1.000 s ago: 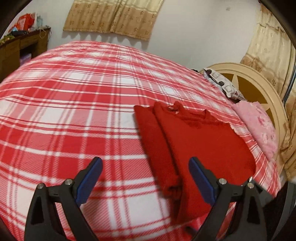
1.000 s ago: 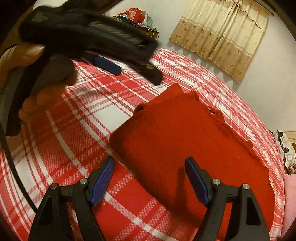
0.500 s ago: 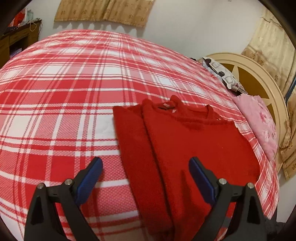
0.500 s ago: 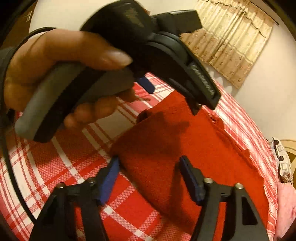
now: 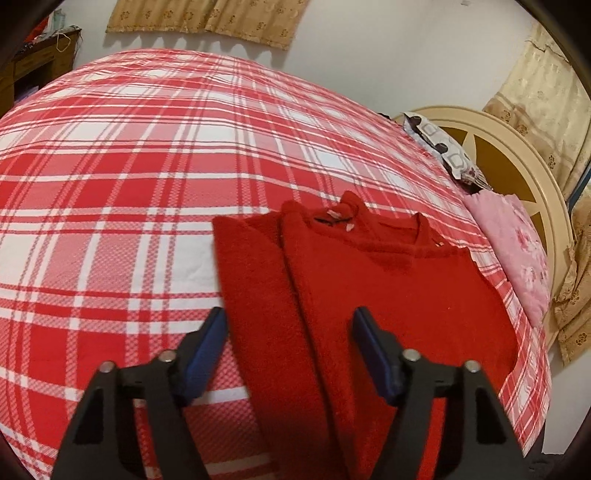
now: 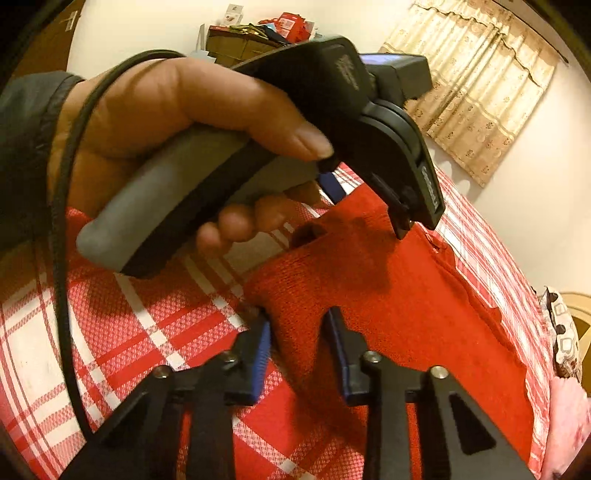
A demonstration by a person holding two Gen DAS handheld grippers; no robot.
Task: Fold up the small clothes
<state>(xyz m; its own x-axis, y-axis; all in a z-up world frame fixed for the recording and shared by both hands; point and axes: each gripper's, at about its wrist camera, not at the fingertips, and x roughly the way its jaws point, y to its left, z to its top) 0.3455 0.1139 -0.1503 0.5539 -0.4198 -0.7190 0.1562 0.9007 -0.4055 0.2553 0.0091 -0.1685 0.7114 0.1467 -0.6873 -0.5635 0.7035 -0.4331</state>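
Bed with red-and-white plaid cover filled most of both wrist views. Cream headboard stood at its far right end, with a patterned pillow and a pink floral pillow lying against it. Beige curtains hung on the wall behind the bed.

Red sweater lay flat on the bed toward the headboard side, collar away from me, its left part folded over so a long strip ran alongside the body.

In the right wrist view I saw the person's left hand, dark sleeve at the wrist, wrapped around the grey handle of the left gripper, a black cable trailing from it.

Left gripper: hovered over the near part of the sweater, jaws closing. The folded strip sat between the blue pads, but I saw no pad pressing on it, so nothing grasped.

Right gripper: at the sweater's near corner, jaws closing, with a fold of red knit between the blue pads. The cloth looked bunched there and both pads appeared to touch it, so I logged it as pinching the sweater's corner.
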